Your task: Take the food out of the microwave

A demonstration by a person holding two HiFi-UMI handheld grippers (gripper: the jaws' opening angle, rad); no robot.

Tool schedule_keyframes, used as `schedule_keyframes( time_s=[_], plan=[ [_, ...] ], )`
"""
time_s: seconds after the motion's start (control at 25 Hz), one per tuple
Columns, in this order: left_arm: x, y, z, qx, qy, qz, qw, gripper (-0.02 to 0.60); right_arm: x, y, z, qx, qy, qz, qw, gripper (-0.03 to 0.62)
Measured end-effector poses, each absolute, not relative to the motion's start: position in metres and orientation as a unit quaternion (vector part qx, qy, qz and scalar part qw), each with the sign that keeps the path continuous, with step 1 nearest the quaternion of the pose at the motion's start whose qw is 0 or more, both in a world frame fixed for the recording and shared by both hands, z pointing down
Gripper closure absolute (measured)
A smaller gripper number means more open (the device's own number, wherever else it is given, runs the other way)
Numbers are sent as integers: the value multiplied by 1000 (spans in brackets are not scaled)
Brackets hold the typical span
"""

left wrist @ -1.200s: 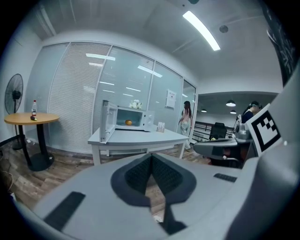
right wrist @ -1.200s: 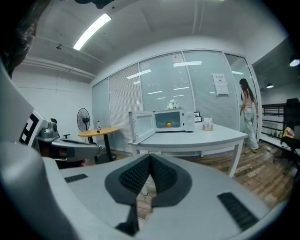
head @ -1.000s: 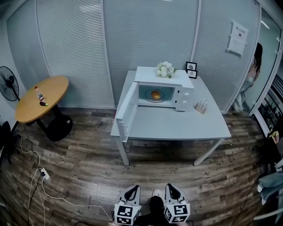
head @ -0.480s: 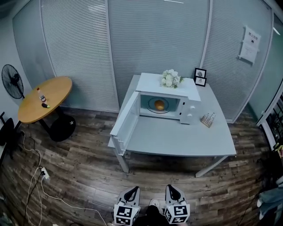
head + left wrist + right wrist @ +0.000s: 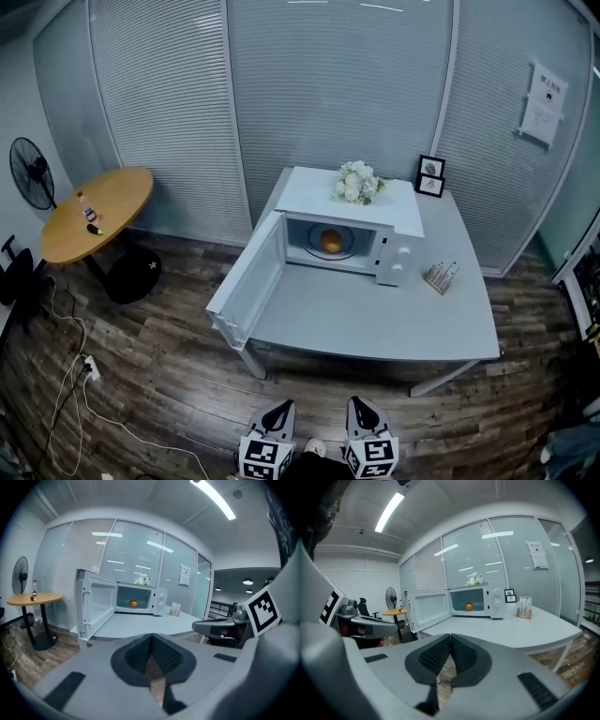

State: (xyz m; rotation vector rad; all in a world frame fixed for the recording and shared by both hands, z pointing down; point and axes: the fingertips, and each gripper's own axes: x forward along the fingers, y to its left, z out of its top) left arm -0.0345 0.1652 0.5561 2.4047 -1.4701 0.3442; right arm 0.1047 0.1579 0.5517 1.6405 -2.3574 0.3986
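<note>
A white microwave stands at the back of a grey table, its door swung wide open to the left. Inside, an orange piece of food lies on a plate. Both grippers are held low at the bottom of the head view, well short of the table. My left gripper is shut with nothing in it. My right gripper is shut too and holds nothing.
White flowers sit on top of the microwave, two small picture frames behind it, a small rack to its right. A round wooden table with a bottle and a fan stand at the left. Cables trail on the wooden floor.
The table and microwave have drawn closer and larger in the head view as I walk towards them. Both grippers stay shut, side by side.
</note>
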Motion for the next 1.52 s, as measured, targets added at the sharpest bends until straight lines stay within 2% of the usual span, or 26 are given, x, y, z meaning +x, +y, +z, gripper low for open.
schedule_keyframes(
  time_s=[0.44, 0.96, 1.52],
  plan=[
    [3, 131, 564, 818, -534, 145, 157, 574, 140, 124, 556, 539, -822, 144, 113, 590],
    [24, 89, 560, 848, -491, 120, 156, 574, 152, 102, 569, 560, -806, 154, 118, 590],
    [12, -30, 554, 864, -471, 112, 138, 574, 142, -11, 563, 579, -793, 143, 125, 589]
  ],
)
